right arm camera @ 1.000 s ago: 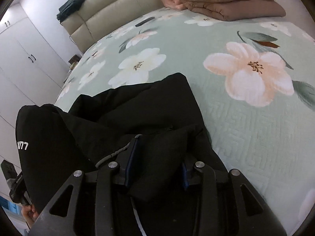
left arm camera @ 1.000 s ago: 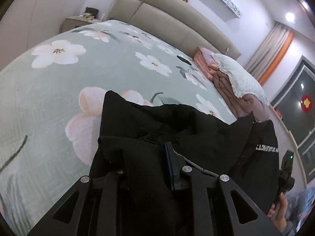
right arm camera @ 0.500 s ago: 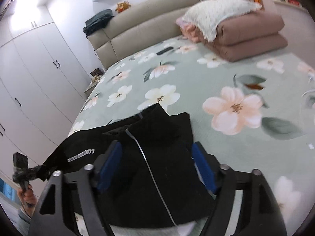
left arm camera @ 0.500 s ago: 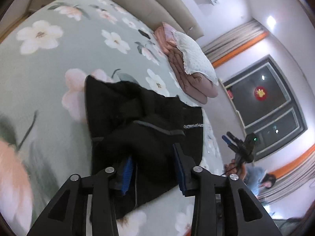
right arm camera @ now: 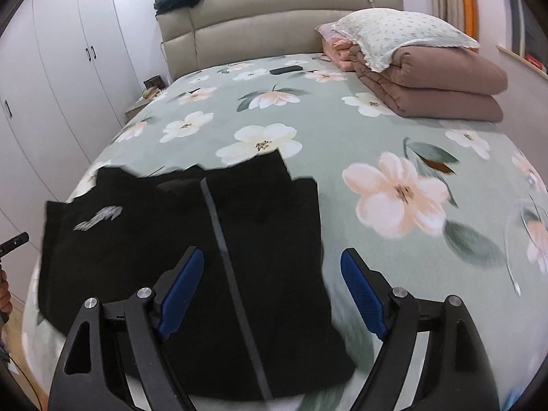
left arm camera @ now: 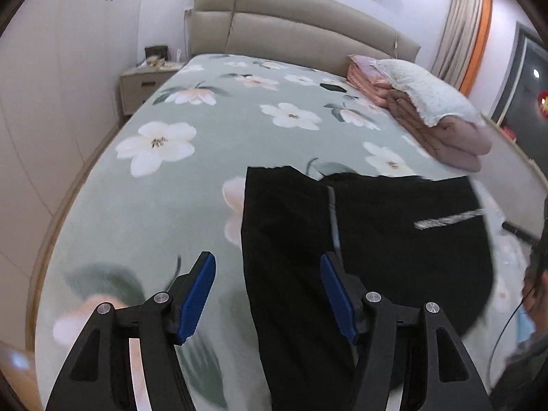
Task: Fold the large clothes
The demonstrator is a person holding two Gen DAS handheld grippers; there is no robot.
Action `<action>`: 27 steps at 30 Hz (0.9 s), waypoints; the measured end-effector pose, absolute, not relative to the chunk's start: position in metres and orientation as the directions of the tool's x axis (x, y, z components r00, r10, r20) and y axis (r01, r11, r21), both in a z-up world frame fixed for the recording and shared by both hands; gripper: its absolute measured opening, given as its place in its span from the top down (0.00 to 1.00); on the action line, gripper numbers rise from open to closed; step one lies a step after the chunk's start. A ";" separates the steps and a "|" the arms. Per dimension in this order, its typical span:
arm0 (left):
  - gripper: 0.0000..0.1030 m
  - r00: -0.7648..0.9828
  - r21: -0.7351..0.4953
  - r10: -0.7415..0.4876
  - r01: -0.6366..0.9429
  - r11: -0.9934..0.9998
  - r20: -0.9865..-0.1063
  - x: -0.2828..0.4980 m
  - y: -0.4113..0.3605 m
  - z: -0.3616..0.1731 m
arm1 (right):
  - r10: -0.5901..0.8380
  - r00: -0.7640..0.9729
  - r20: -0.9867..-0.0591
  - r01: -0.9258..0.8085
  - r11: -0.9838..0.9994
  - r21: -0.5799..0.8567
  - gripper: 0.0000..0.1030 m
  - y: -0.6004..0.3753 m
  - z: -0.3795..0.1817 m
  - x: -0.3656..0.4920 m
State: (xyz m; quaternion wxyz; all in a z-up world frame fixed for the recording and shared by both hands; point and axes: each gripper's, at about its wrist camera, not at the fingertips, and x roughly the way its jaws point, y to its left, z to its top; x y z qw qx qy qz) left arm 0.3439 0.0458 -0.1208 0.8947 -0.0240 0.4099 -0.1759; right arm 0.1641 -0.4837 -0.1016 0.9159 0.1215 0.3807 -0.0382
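Note:
A black garment (left arm camera: 376,239) with a grey stripe and white lettering lies folded flat on the near part of the floral bed; it also shows in the right wrist view (right arm camera: 205,257). My left gripper (left arm camera: 267,291) is open and empty, raised above the garment's left edge. My right gripper (right arm camera: 272,294) is open and empty, raised above the garment's right part. The garment's near edge is hidden behind the grippers.
The green floral bedspread (left arm camera: 205,130) stretches far ahead. Folded pink-brown quilts with a white pillow (right arm camera: 428,68) lie at the far right by the beige headboard (left arm camera: 291,34). A nightstand (left arm camera: 144,85) and white wardrobes (right arm camera: 51,68) stand to the left.
Both grippers have let go of the black garment, opened wide and drawn back and up. The garment now lies flat on the bed.

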 end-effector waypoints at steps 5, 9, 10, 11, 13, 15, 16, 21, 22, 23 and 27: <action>0.37 0.506 -0.293 -0.418 0.309 0.905 -0.754 0.386 0.045 -0.153 | 0.073 0.662 -0.746 0.104 0.977 0.188 0.18 -0.507 -0.132 0.250; 0.37 0.438 -0.403 -0.481 0.265 0.876 -0.759 0.412 0.049 -0.169 | 0.093 0.635 -0.767 0.078 0.980 0.184 0.18 -0.513 -0.141 0.293; 0.37 0.421 -0.430 -0.500 0.255 0.866 -0.757 0.417 0.047 -0.173 | 0.120 0.621 -0.775 0.064 0.977 0.203 0.18 -0.514 -0.144 0.302; 0.37 0.391 -0.477 -0.536 0.243 0.844 -0.749 0.423 0.049 -0.178 | 0.157 0.589 -0.793 0.044 0.973 0.226 0.18 -0.514 -0.151 0.311; 0.37 0.306 -0.569 -0.610 0.221 0.792 -0.731 0.432 0.045 -0.196 | 0.218 0.514 -0.829 0.012 0.965 0.261 0.18 -0.510 -0.165 0.323; 0.37 0.260 -0.587 -0.611 0.171 0.791 -0.748 0.435 0.039 -0.213 | 0.260 0.448 -0.855 -0.017 0.959 0.283 0.23 -0.501 -0.179 0.329; 0.37 0.246 -0.593 -0.612 0.153 0.791 -0.752 0.436 0.036 -0.220 | 0.258 0.441 -0.859 -0.036 0.962 0.271 0.39 -0.495 -0.180 0.326; 0.90 0.370 -0.644 -0.634 0.114 0.756 -0.679 0.429 0.045 -0.205 | 0.011 0.558 -0.830 -0.030 1.000 -0.007 0.78 -0.462 -0.144 0.290; 0.90 0.394 -0.633 -0.624 0.127 0.764 -0.675 0.427 0.044 -0.193 | -0.042 0.588 -0.807 -0.016 0.998 -0.064 0.83 -0.456 -0.131 0.282; 0.90 0.418 -0.621 -0.618 0.147 0.770 -0.666 0.424 0.043 -0.175 | -0.090 0.612 -0.786 0.001 0.994 -0.113 0.84 -0.453 -0.117 0.274; 0.91 0.452 -0.639 -0.677 0.261 0.723 -0.581 0.428 0.038 -0.113 | -0.172 0.669 -0.723 0.011 0.975 -0.222 0.84 -0.460 -0.065 0.267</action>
